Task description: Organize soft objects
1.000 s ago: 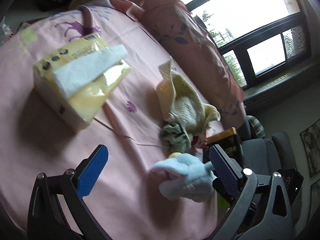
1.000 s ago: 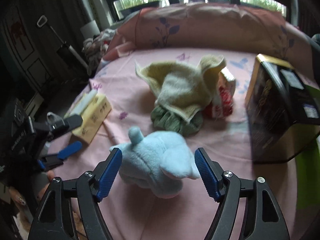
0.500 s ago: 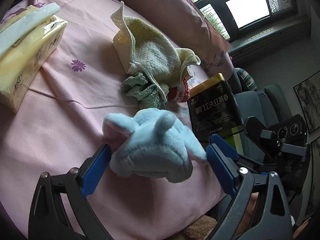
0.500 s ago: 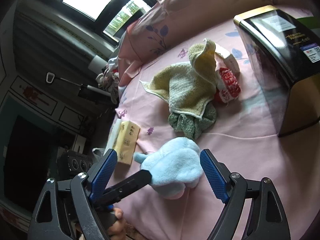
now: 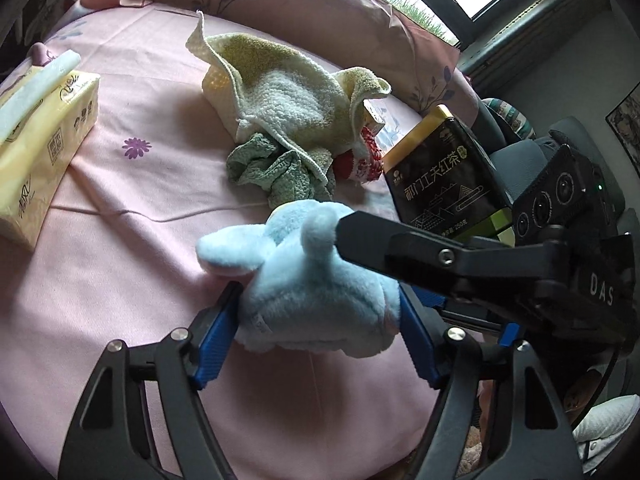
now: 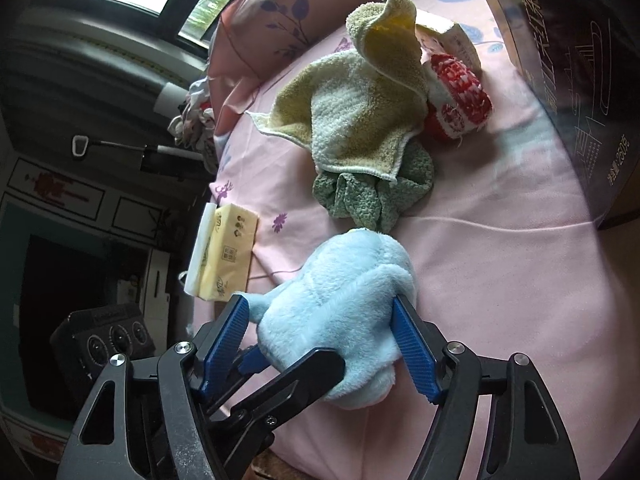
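Both wrist views closely share the blue plush toy.

Black tea tin with gold Chinese characters, roughly 和门工夫红茶, and "250克" at its foot, right gripper's black body marked "DAS", yellow tissue pack with small unreadable Chinese print

Left gripper: matte black triangulated finger frames, silver round screws at joints, blue ribbed pads. Right gripper: same black frames, silver screws, blue ribbed pads. Right unit's black camera block: three round lenses, green light, white "DAS" lettering.
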Motion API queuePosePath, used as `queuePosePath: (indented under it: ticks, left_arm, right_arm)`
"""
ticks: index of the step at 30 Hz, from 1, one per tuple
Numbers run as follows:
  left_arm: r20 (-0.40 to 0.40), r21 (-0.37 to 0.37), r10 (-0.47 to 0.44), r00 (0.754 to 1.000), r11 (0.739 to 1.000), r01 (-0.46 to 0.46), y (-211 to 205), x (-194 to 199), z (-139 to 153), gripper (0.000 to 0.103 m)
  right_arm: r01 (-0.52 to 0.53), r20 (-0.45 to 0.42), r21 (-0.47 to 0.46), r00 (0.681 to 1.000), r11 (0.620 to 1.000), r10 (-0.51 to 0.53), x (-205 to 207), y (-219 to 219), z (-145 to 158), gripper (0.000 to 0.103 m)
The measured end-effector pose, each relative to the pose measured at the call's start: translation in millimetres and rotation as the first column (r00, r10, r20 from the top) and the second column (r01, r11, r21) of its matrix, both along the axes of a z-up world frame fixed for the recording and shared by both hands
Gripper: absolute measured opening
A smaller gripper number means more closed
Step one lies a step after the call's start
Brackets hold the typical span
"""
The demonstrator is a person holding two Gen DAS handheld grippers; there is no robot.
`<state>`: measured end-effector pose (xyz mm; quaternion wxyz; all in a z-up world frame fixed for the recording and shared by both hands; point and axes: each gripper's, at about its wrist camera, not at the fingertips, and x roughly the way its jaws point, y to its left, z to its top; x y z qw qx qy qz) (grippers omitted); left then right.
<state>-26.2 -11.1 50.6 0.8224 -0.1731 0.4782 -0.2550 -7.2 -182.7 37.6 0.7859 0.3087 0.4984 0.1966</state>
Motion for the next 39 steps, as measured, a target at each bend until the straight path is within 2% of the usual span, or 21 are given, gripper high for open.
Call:
queuePosePath:
  ticks: [2,6,16,21,26,33,39]
  left_arm:
    - [0.046,0.034,0.009,0.999,0.999,-0.011,-6.6,-4.7,8.6,0.072]
    - [0.177,0.088,0.002,0.984,0.996,-0.018,-24.9,-18.7,33.4,0.072]
    - [0.397,0.141,-0.05,0.916,0.99,-0.007,-70.7,-42.5,91.5,0.072]
    - [0.449,0.145,-0.095,0.889,0.989,0.032,-96.6,-51.9,112.0,0.072]
    - [0.503,0.193,-0.151,0.851,0.979,0.06,-134.6,-62.4,125.4,0.072]
    - [0.527,0.222,-0.247,0.813,0.964,0.149,-179.3,-67.2,133.9,0.072]
    - [0.524,0.242,-0.341,0.78,0.938,0.247,-216.5,-68.3,131.9,0.072]
  right_arm:
    - [0.0,0.015,0.003,1.0,1.0,0.0,-3.1,-4.8,4.9,0.067]
    - [0.02,0.103,0.027,0.994,0.999,-0.022,-15.3,-20.2,28.9,0.067]
    - [0.076,0.326,0.067,0.941,0.995,-0.094,-52.1,-68.4,89.7,0.067]
    - [0.145,0.397,0.095,0.902,0.985,-0.171,-69.5,-102.0,107.5,0.067]
    - [0.188,0.424,0.164,0.873,0.968,-0.241,-83.9,-141.9,112.2,0.067]
    - [0.284,0.444,0.22,0.823,0.933,-0.355,-103.8,-182.2,112.9,0.067]
    - [0.385,0.435,0.253,0.774,0.888,-0.46,-120.1,-216.5,108.1,0.067]
